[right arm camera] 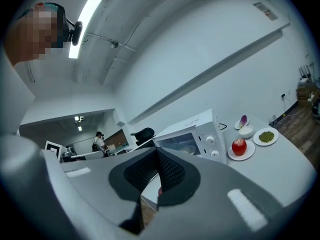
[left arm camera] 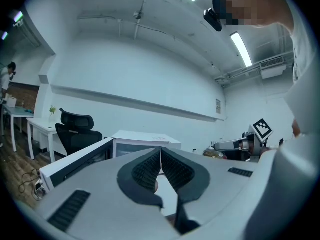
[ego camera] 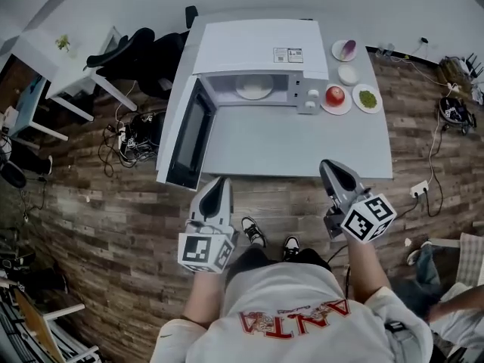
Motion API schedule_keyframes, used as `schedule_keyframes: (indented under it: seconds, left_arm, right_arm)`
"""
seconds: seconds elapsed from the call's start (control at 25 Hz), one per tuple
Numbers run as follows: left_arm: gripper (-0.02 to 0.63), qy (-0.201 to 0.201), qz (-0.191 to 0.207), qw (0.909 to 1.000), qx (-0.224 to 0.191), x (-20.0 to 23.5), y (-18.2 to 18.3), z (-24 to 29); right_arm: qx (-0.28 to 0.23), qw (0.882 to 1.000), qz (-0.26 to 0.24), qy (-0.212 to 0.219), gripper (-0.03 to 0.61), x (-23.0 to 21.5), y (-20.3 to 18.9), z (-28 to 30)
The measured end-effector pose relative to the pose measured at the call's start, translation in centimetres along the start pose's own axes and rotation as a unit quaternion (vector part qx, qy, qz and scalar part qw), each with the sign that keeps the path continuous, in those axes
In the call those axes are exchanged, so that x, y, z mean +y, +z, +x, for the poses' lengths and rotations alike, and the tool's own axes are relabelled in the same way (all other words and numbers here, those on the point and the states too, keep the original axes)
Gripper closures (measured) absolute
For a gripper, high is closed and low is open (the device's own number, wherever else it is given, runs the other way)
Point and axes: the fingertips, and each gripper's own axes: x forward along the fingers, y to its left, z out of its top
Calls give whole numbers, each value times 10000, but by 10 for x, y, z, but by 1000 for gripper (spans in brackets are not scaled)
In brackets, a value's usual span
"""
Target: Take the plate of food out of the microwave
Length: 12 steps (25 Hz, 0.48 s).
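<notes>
The white microwave (ego camera: 257,51) stands at the back of the table with its door (ego camera: 187,131) swung open to the left. Inside it lies a white plate of food (ego camera: 254,87), also visible through the opening in the right gripper view as the plate (right arm camera: 187,148). My left gripper (ego camera: 219,181) hovers shut and empty just off the table's front edge, below the door. My right gripper (ego camera: 330,166) is shut and empty at the front edge on the right. Both are well short of the microwave (left arm camera: 142,143). In their own views, the left gripper (left arm camera: 161,153) and right gripper (right arm camera: 158,155) have jaws pressed together.
Right of the microwave sit a red apple on a plate (ego camera: 335,96), a plate of green peas (ego camera: 367,98), a small white bowl (ego camera: 348,74) and a plate with a purple item (ego camera: 345,49). A black office chair (ego camera: 125,51) and a desk stand left.
</notes>
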Motion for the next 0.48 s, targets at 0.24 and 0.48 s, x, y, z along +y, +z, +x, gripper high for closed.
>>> schedule_keyframes:
  seconds: [0.24,0.48]
  left_arm:
    - [601,-283,-22,9996,-27,38,-2,52]
    - [601,-623,-119,9980,61,49,1,77]
  right_arm:
    - [-159,9994,-106,-290,581,3,21,62]
    - [-149,9991,-120,-383,581,2,27,96]
